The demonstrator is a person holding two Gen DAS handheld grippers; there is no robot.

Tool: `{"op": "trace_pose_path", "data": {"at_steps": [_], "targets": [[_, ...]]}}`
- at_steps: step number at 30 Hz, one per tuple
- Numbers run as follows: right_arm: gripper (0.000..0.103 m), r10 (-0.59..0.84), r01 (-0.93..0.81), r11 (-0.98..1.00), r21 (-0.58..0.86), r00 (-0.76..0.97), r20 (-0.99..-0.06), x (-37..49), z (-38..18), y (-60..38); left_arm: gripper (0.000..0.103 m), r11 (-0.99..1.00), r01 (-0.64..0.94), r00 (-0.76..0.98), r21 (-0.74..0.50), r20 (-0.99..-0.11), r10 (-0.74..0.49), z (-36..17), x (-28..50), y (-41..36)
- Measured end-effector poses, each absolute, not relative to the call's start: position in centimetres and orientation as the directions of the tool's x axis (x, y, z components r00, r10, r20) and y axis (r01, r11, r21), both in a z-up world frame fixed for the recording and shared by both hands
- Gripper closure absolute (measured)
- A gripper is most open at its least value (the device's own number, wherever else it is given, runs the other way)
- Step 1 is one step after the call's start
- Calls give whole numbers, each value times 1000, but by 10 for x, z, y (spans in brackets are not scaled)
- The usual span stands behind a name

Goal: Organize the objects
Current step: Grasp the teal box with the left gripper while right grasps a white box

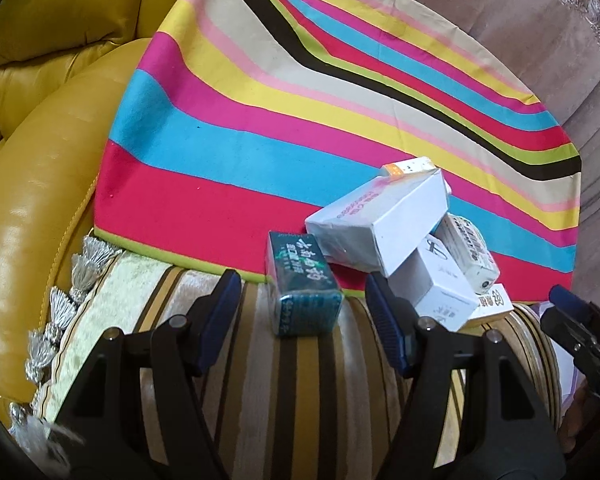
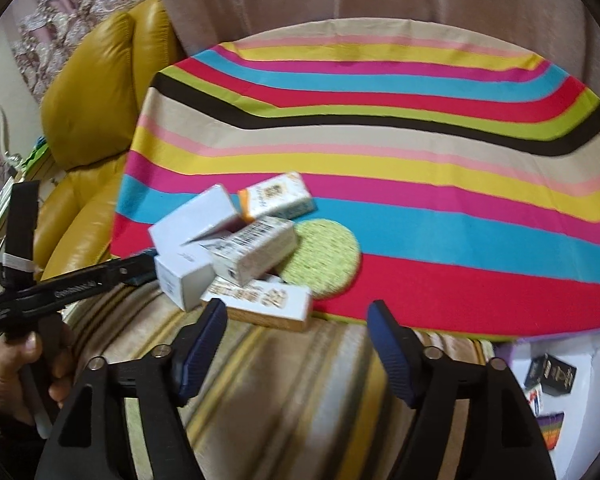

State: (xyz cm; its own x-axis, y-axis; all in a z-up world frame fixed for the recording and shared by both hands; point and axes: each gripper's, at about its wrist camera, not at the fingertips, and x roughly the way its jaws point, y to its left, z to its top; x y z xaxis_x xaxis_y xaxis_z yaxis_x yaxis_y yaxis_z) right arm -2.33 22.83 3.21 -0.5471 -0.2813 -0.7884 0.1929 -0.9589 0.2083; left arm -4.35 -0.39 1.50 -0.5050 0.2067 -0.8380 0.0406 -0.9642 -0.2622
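Left gripper (image 1: pixel 302 304) gapes around a glossy teal box (image 1: pixel 302 284); right gripper (image 2: pixel 296 344) gapes empty below piled white cartons (image 2: pixel 228 252) on striped cloth (image 2: pixel 420 160).

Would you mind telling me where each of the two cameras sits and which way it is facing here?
Left wrist: on the left gripper, looking forward past its open fingers at the teal box on the striped cushion; the right gripper's tip shows at the edge.
Right wrist: on the right gripper, open, facing the white boxes and green round pad; the left hand shows holding its gripper.
Shared: the striped cloth, the box pile, the yellow sofa.
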Motion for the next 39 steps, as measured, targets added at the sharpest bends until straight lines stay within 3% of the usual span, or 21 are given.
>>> {"op": "trace_pose_path", "data": {"at_steps": [8, 12, 19, 25, 39], "targets": [[17, -304, 292, -942, 164, -541, -784, -46, 31, 195, 59, -954, 51, -473, -294, -849, 236, 4, -51, -10], [16, -320, 342, -928, 147, -530, -786, -57, 30, 179, 65, -950, 69, -478, -305, -846, 237, 3, -51, -13], [13, -351, 449, -888, 97, -527, -774, -68, 30, 149, 66, -935, 111, -502, -336, -831, 239, 0, -54, -24], [3, -382, 538, -841, 49, -529, -757, -79, 28, 127, 66, -925, 118, -511, -360, -821, 255, -3, -56, -30], [2, -368, 580, -814, 26, -481, -796, -104, 8, 103, 66, -903, 143, -525, -404, -805, 278, -8, -59, -37]]}}
